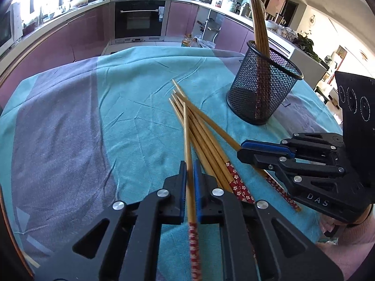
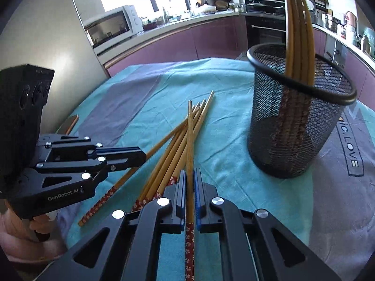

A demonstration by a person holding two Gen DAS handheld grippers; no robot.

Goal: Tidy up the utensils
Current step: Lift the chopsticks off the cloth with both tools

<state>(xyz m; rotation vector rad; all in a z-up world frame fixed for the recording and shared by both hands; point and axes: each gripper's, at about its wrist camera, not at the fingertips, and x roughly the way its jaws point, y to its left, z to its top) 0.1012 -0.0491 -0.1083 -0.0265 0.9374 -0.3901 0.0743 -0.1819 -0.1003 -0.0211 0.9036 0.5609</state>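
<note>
We see a black mesh cup (image 2: 297, 126) standing upright on the table's teal and grey cloth (image 1: 82, 117), toward the far right part of the table as both wrist cameras look across it. Inside the cup stand several wooden chopsticks (image 2: 298, 35), patterned ends down against the mesh bottom, bare tips rising well above the rim and leaning against its right side. On the cloth just left of the cup lies a loose pile of chopsticks (image 1: 201, 135), fanned out with their thin tips pointing toward the far edge of the table and their red flowered ends toward the near edge. Our left gripper (image 1: 189, 171) has its blue pads pressed together on one chopstick (image 1: 187, 140) from that pile, the stick running up between the fingers with its red end trailing back under the gripper body. Our right gripper (image 2: 190, 178) pinches another single chopstick (image 2: 190, 135) in the same way, its tip pointing to the far edge above the pile. Each gripper shows in the other's view, low over the near side of the pile, with a hand (image 2: 14, 229) under the left one's handle. A kitchen counter with an oven (image 1: 139, 18) and a microwave (image 2: 112, 25) curves behind the table.
</note>
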